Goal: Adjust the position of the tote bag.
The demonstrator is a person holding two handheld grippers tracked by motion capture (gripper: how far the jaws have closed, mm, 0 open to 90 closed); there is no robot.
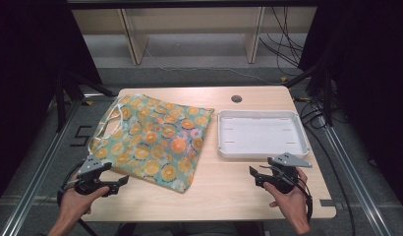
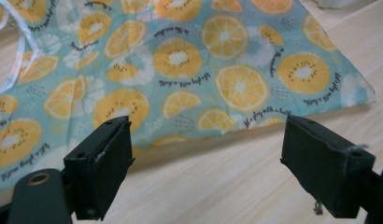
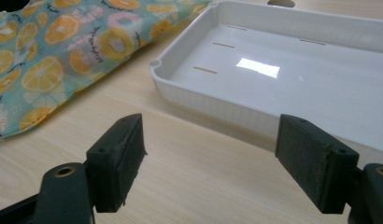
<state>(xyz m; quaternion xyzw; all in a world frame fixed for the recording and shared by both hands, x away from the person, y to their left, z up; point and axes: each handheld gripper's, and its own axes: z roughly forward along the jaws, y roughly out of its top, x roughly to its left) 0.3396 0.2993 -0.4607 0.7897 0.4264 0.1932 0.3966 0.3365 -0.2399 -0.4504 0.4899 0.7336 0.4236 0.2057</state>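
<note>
The bag (image 1: 153,142), a thin cloth one printed with orange slices on pale blue, lies flat on the left half of the table (image 1: 229,191), turned askew so that one corner points toward the person; its clear handles (image 1: 108,125) loop out at the far left edge. Spread out like this it looks laid ready for handling, perhaps folding, and its near edge is the part easiest to reach. Just right of it, apart from the cloth by a narrow strip of wood, sits an empty white tray (image 1: 261,152), likely the place the bag is meant to end up. The left gripper (image 1: 122,181) hovers beside the bag's near left edge, aimed along that hem; in the left gripper view its jaws stand wide apart with bare table between them and the cloth just beyond, touching nothing. The right gripper (image 1: 253,174) hangs in front of the tray's near rim, its jaws likewise spread fully and empty, the tray wall ahead of them and well clear of the pads.
</note>
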